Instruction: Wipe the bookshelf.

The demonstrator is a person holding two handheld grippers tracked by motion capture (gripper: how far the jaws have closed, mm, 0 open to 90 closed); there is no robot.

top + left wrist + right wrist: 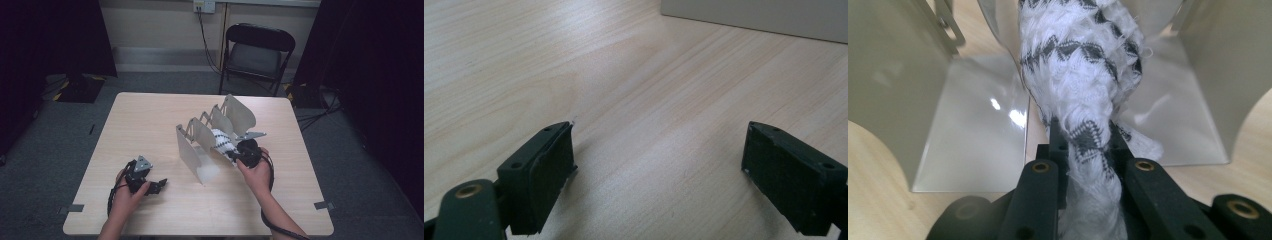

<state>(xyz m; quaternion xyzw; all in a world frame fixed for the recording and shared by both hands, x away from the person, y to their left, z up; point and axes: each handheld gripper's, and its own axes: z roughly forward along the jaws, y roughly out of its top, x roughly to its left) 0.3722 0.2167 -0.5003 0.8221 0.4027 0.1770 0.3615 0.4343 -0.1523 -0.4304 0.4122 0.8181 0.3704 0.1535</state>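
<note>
Right gripper view: right gripper (1087, 145) pinches the soft, light cloth (1083, 65) inside the rack (973, 135); a bunched fold grips best. Left gripper (659, 165) gapes empty near the table's (649, 90) front edge.

rolled cloth (223, 142) between rack (190, 150) dividers mid-table (145, 115), chair (257, 50) behind the table

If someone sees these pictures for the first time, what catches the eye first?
First, the grey metal divider rack at the table's middle, its plates fanned out. Next, the white cloth with dark zigzags, clamped in the right gripper between two plates. The left gripper rests open on the table, near the front left.
</note>
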